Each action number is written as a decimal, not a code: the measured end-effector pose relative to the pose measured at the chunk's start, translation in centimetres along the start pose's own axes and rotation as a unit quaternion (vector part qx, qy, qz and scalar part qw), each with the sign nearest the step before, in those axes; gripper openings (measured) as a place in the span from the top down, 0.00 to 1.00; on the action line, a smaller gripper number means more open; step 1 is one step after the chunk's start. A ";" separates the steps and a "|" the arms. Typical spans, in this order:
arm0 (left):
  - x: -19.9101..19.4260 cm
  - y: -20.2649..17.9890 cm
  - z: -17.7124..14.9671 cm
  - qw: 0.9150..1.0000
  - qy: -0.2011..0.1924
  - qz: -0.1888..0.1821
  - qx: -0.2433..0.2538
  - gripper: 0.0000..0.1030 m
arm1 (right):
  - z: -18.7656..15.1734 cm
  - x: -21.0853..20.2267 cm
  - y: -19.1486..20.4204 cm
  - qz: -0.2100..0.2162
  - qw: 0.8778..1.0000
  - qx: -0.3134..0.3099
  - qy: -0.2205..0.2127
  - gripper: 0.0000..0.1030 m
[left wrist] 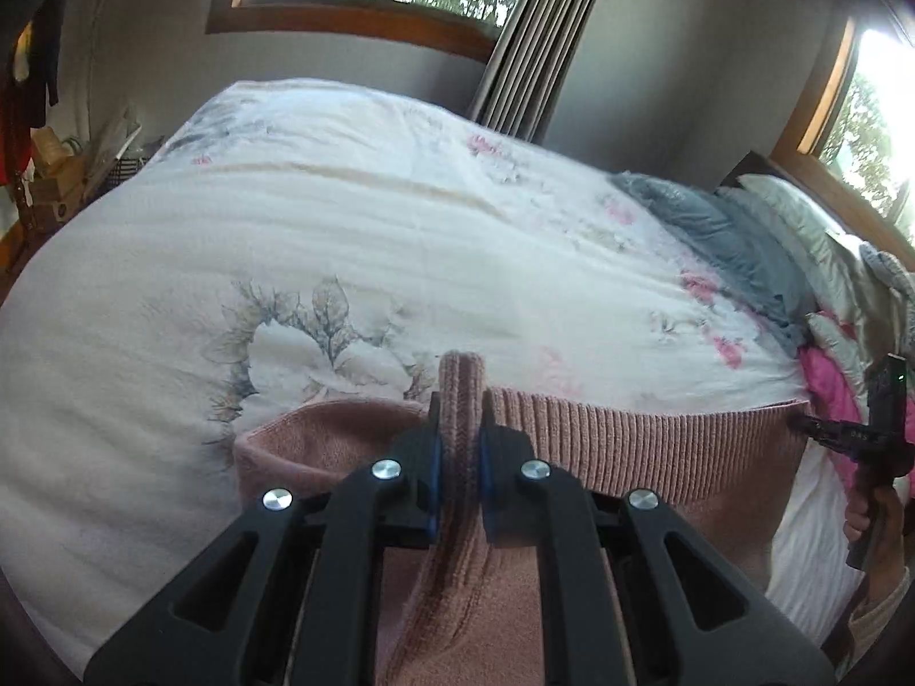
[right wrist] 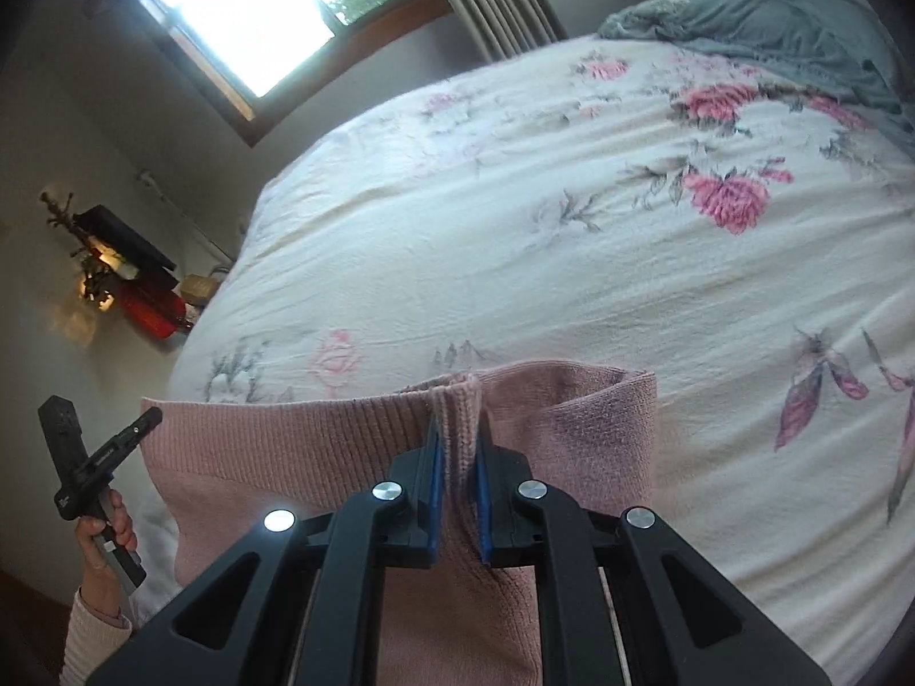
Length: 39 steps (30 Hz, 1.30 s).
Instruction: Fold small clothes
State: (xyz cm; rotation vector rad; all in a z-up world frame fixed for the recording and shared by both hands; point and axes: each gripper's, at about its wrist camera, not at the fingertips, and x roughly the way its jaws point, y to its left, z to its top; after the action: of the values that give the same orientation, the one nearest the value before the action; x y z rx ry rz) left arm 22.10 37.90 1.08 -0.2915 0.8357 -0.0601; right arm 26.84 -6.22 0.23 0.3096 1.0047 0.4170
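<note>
Dusty pink ribbed-knit sweater (left wrist: 657,446), plainer pink knit at the folded part. Black left gripper (left wrist: 462,457) and right gripper (right wrist: 456,457), blue pads (left wrist: 436,474), silver bolts. Cream bedspread (left wrist: 372,228) with pink roses, grey-green leaves, purplish leaves at the right-view edge. Grey-blue blanket (left wrist: 726,240), pale green pillow (left wrist: 800,223), hot pink fabric (left wrist: 829,394). Brown window frame (left wrist: 354,23), grey striped curtain (left wrist: 537,40), grey wall. Cream ribbed sleeve (right wrist: 91,640).
</note>
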 end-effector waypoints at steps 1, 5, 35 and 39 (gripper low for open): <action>1.1 0.2 -0.1 1.000 0.010 0.006 0.000 0.92 | 0.1 1.0 -0.4 -0.004 1.000 0.006 0.007 0.91; 3.5 1.7 -0.5 0.999 0.034 0.017 -0.010 0.91 | 0.0 3.7 -1.6 -0.022 0.999 0.015 0.025 0.91; -6.1 -3.8 -14.4 0.997 0.063 -0.003 0.055 0.47 | -16.2 -0.7 -4.2 0.002 0.995 0.024 0.096 0.51; -4.6 -3.1 -15.5 0.995 0.089 0.002 0.046 0.47 | -17.1 0.3 -4.1 0.013 0.993 0.033 0.116 0.78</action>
State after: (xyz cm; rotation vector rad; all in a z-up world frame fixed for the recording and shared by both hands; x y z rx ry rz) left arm 7.77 32.11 -4.51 -0.1989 1.0071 -0.1228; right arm 13.07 -8.69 -10.35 0.3380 1.2454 0.4510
